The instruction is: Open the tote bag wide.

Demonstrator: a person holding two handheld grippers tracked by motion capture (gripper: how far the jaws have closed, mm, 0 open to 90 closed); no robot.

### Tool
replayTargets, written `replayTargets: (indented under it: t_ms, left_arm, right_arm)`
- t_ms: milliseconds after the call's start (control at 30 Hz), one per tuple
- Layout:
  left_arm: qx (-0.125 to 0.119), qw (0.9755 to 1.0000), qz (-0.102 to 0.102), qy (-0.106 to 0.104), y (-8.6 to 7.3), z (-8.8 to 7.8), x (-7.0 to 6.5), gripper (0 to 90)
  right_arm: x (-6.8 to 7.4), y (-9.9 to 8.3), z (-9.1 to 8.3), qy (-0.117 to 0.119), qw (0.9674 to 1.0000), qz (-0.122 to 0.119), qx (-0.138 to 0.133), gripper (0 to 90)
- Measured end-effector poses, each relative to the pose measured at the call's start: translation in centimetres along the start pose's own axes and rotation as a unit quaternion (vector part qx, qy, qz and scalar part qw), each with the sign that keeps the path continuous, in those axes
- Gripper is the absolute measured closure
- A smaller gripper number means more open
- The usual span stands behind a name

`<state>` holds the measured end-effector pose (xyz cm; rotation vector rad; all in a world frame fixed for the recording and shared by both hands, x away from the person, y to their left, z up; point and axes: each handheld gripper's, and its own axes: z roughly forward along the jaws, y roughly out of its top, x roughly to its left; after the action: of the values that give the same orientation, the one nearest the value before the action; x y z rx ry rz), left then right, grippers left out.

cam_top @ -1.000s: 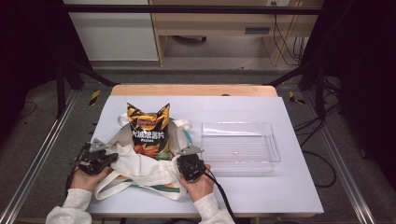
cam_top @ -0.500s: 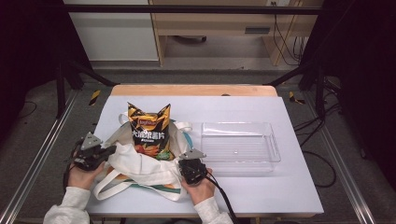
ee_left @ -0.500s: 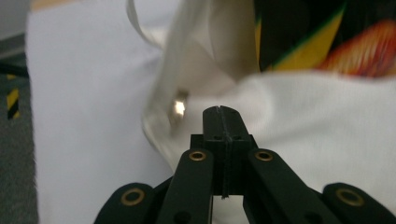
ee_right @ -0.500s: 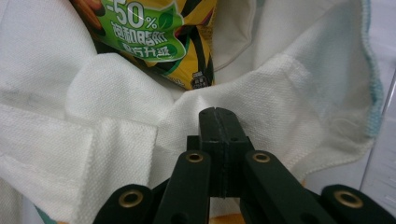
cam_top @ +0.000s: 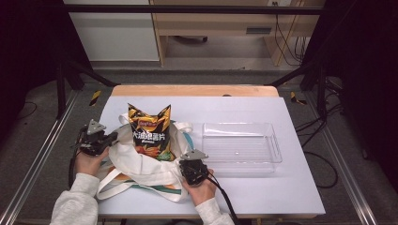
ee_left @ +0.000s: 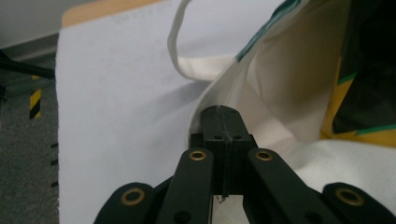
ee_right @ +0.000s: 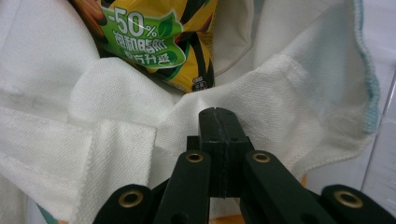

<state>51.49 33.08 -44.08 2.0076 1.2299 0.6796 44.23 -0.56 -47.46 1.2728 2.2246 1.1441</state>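
A white canvas tote bag (cam_top: 141, 161) lies on the white table (cam_top: 281, 187), an orange-and-black chip packet (cam_top: 149, 133) standing in its mouth. The left tool (cam_top: 112, 137) and right tool (cam_top: 190, 164) each pinch the bag's rim, jaws clamped on fabric. A clear plastic tray (cam_top: 241, 147) sits just beside.

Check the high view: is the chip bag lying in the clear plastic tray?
No: the chip bag stands in the mouth of the white tote bag, left of the clear tray, which holds nothing.
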Motion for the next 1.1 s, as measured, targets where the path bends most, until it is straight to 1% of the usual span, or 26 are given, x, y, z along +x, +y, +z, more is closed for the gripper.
replayTargets:
  t_ms: [67, 100, 133, 167, 200, 267, 333, 367, 467, 500, 533, 567, 633, 667, 700, 733, 800, 867, 900, 1000, 1033, 1100]
  left_arm:
    - [0.011, 0.9999, 0.008, -0.001, -0.2, 0.5, -0.2, 90.0]
    - [0.008, 0.9999, 0.01, 0.002, -0.3, 0.6, -0.3, 90.0]
    - [0.008, 0.9999, 0.01, 0.002, -0.3, 0.6, -0.3, 90.0]
    - [0.006, 1.0, 0.005, -0.002, -0.4, 0.6, -0.2, 90.0]
    - [0.006, 1.0, 0.005, -0.002, -0.4, 0.6, -0.2, 90.0]
    - [0.003, 1.0, -0.002, -0.008, -0.6, 0.5, 0.0, 90.0]
    - [0.003, 0.9999, -0.003, -0.01, -0.6, 0.5, 0.1, 90.0]
    - [0.002, 0.9999, -0.003, -0.01, -0.6, 0.5, 0.1, 90.0]
    - [0.001, 0.9999, -0.003, -0.013, -0.7, 0.6, 0.2, 90.0]
    - [0.001, 0.9999, -0.005, -0.014, -0.7, 0.6, 0.3, 90.0]
    - [0.001, 0.9999, -0.005, -0.014, -0.7, 0.6, 0.3, 90.0]
    - [0.001, 0.9999, -0.007, -0.014, -0.8, 0.7, 0.4, 90.0]
    - [0.004, 0.9998, -0.005, -0.016, -0.9, 0.8, 0.6, 90.0]
    - [0.004, 0.9998, -0.009, -0.015, -1.0, 0.9, 0.6, 90.0]
    - [0.006, 0.9998, -0.006, -0.015, -1.1, 0.9, 0.7, 90.0]
    - [0.007, 0.9998, -0.008, -0.016, -1.1, 1.0, 0.7, 90.0]
    - [0.011, 0.9998, -0.004, -0.015, -1.2, 1.1, 0.6, 90.0]
    - [0.014, 0.9998, -0.003, -0.016, -1.3, 1.1, 0.6, 90.0]
    - [0.014, 0.9997, -0.008, -0.019, -1.4, 1.2, 0.6, 90.0]
    - [0.017, 0.9996, -0.009, -0.02, -1.5, 1.3, 0.6, 90.0]
    - [0.019, 0.9995, -0.01, -0.021, -1.5, 1.4, 0.5, 90.0]
    - [0.02, 0.9996, -0.006, -0.02, -1.5, 1.4, 0.5, 90.0]
  right_arm:
    - [0.0, 0.1, -0.1, 0.001, 1.0, 0.0, -0.004, 90.0]
    - [0.1, 0.4, -0.3, 0.002, 0.9999, 0.003, -0.01, 90.0]
    - [0.1, 0.4, -0.3, 0.002, 0.9999, 0.003, -0.01, 90.0]
    - [0.2, 0.9, -0.8, -0.002, 0.9994, 0.001, -0.033, 89.2]
    - [0.2, 0.9, -0.8, -0.002, 0.9994, 0.001, -0.033, 89.2]
    - [0.2, 1.5, -1.2, -0.011, 0.9983, 0.003, -0.057, 89.3]
    - [0.2, 1.9, -1.4, -0.024, 0.9976, 0.004, -0.064, 90.0]
    - [0.1, 2.0, -1.1, -0.031, 0.9983, 0.001, -0.05, 90.0]
    - [0.1, 1.5, -0.7, -0.046, 0.9984, -0.01, -0.032, 90.0]
    - [0.0, 1.3, -0.6, -0.05, 0.9984, -0.01, -0.025, 90.0]
    - [0.0, 1.3, -0.6, -0.05, 0.9984, -0.01, -0.025, 90.0]
    - [-0.2, 0.9, -0.5, -0.053, 0.9985, -0.005, -0.014, 90.0]
    - [-0.5, 0.7, -0.5, -0.054, 0.9985, -0.003, -0.009, 90.0]
    - [-0.5, 0.7, -0.5, -0.054, 0.9985, -0.003, -0.009, 90.0]
    - [-0.6, 0.5, -0.6, -0.055, 0.9985, 0.001, -0.006, 90.0]
    - [-0.8, 0.4, -0.6, -0.058, 0.9983, 0.002, -0.001, 90.0]
    - [-1.0, 0.0, -0.5, -0.063, 0.998, 0.002, 0.01, 90.0]
    - [-1.1, -0.4, -0.4, -0.062, 0.998, 0.002, 0.008, 90.0]
    - [-1.1, -0.4, -0.4, -0.062, 0.998, 0.002, 0.009, 90.0]
    - [-1.1, -0.4, -0.3, -0.061, 0.9981, 0.002, 0.009, 90.0]
    - [-1.1, -0.4, -0.2, -0.062, 0.998, 0.003, 0.014, 90.0]
    - [-1.2, -0.5, -0.1, -0.061, 0.998, 0.004, 0.015, 90.0]
